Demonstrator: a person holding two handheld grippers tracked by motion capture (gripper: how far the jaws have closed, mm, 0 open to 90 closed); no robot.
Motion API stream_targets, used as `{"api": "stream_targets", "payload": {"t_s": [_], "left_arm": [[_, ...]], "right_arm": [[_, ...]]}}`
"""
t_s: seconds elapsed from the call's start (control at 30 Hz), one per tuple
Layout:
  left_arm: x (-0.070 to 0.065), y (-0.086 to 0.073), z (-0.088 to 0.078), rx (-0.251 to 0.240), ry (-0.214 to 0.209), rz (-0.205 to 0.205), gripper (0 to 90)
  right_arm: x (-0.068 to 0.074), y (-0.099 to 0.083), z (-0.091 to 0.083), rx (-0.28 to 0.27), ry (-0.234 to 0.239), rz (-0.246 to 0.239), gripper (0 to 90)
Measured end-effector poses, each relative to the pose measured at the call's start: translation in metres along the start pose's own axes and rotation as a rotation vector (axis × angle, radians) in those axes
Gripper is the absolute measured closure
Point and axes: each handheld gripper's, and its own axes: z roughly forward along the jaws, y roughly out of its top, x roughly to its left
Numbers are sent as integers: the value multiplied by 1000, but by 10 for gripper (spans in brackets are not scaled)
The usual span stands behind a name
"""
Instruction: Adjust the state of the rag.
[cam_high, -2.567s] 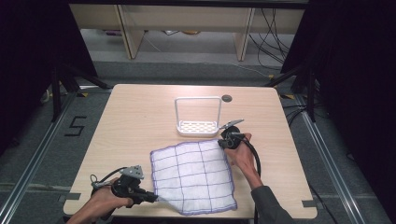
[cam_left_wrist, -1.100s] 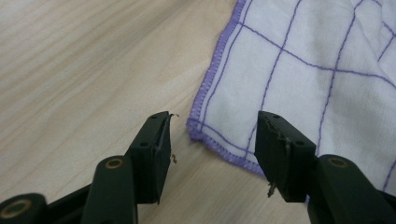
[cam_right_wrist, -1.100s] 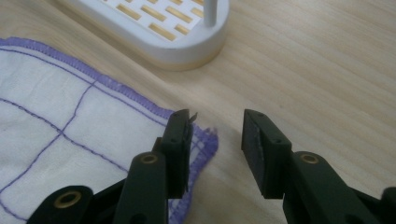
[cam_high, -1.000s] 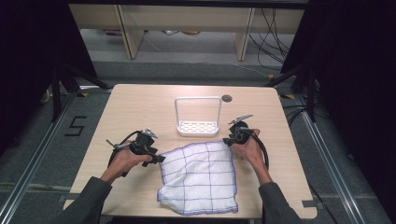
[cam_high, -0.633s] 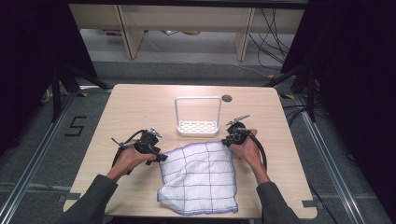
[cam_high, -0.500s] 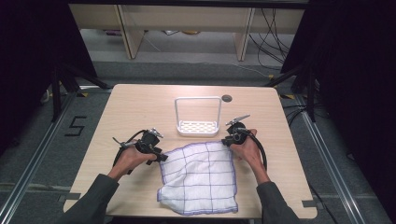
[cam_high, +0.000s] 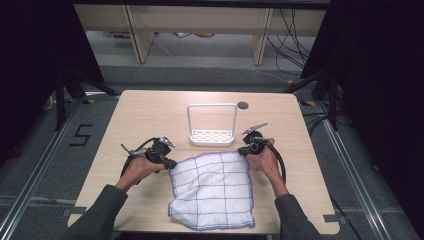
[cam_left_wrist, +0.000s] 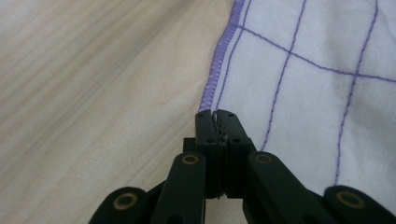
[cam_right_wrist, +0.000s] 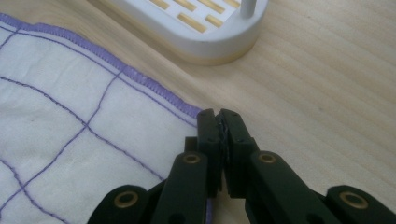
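Note:
A white cloth (cam_high: 212, 190) with purple grid lines lies on the wooden table (cam_high: 150, 115), bunched along its near edge. My left gripper (cam_high: 170, 164) sits at the cloth's far left corner. In the left gripper view its jaws (cam_left_wrist: 216, 114) have just been closing and now pinch the purple hem of the cloth (cam_left_wrist: 303, 93). My right gripper (cam_high: 243, 150) is at the far right corner. Its jaws (cam_right_wrist: 217, 114) have also just been closing and are now shut on the edge of the cloth (cam_right_wrist: 56, 121).
A white rack (cam_high: 212, 135) with a slotted base and a tall loop handle stands just beyond the cloth; its base (cam_right_wrist: 210, 42) is close ahead of the right gripper. A dark round hole (cam_high: 243, 105) lies behind it.
The left gripper has moved from the cloth's near left corner to its far left corner, and the cloth now lies narrower and doubled. Both pairs of jaws have closed on the cloth's far corners.

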Motion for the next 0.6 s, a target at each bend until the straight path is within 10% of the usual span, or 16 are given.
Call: {"api": "stream_targets", "payload": {"t_s": [0.6], "left_arm": [[-2, 29, -62, -144, 57, 72, 883]], "right_arm": [[4, 15, -55, -140, 7, -8, 881]]}}
